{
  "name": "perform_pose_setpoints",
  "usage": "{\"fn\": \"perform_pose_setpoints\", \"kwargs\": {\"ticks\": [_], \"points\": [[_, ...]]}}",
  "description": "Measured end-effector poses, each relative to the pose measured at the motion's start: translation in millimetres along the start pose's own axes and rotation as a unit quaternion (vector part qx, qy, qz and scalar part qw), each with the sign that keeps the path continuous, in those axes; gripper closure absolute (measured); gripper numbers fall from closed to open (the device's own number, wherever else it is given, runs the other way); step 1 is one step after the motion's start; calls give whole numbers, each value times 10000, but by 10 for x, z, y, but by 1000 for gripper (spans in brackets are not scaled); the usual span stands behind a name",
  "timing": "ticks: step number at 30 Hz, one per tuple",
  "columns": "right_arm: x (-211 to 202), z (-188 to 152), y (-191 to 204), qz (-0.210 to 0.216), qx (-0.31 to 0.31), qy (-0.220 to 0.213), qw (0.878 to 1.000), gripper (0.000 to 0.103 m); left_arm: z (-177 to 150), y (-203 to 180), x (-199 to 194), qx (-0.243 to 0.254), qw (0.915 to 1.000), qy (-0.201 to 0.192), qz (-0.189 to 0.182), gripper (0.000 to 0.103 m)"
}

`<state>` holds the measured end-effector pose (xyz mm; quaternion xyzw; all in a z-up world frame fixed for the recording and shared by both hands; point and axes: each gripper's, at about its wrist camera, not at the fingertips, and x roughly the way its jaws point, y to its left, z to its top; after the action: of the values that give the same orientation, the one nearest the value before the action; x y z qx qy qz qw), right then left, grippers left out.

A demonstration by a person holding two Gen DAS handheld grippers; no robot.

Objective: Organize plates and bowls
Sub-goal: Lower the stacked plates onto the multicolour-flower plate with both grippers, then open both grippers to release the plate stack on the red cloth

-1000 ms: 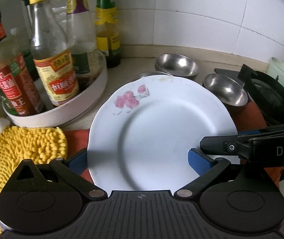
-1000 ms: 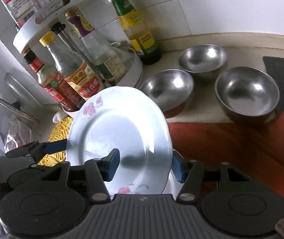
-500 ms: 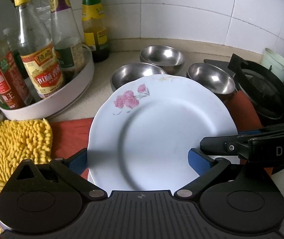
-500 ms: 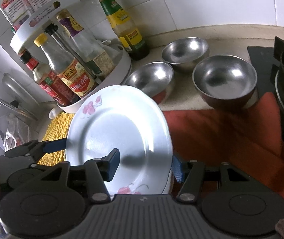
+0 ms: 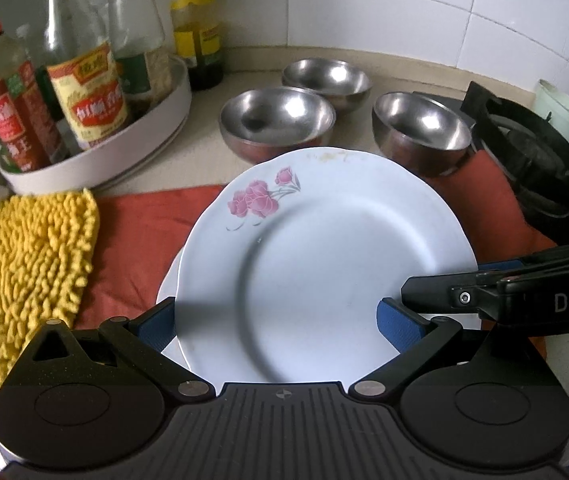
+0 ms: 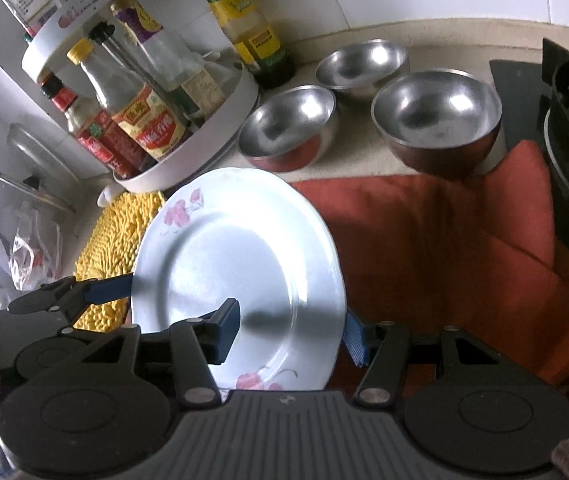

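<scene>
A white plate with pink flowers [image 5: 324, 264] is held tilted above the red cloth [image 5: 136, 224]. My left gripper [image 5: 280, 320] is shut on its left rim, and my right gripper [image 6: 290, 332] is shut on its right rim. The edge of a second white plate [image 5: 168, 284] shows just under it at the left. The plate also shows in the right wrist view [image 6: 236, 276]. Three steel bowls stand behind: a left one [image 5: 276, 120], a back one [image 5: 326, 78] and a right one [image 5: 420, 128].
A white turntable rack of sauce bottles [image 5: 96, 128] stands at the back left. A yellow chenille mitt [image 5: 24, 272] lies at the left. A black gas burner [image 5: 532, 160] is at the right. A glass lid [image 6: 32, 172] leans at the far left.
Both grippers have pulled back and lifted with the plate. The three bowls have come fully into view and the plate now sits over the red cloth.
</scene>
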<state>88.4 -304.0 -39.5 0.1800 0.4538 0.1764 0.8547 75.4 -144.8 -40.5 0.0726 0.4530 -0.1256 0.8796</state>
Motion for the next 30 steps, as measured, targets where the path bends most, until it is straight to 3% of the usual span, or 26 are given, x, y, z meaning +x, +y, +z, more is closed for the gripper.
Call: {"fn": "perform_pose_setpoints", "kwargs": {"ticks": [11,17,30], "points": [[170,-6,29,305,-239,358,9986,51,-122,108,22,-442,9983,237,288,0],[277,15,62,368,-308,471,9977,51,-86,169,74,-483,9981,276,255,0],[352,89,116,137,-388,297,9987,51,-5,279,203,-463,9983,340,48,0]]}}
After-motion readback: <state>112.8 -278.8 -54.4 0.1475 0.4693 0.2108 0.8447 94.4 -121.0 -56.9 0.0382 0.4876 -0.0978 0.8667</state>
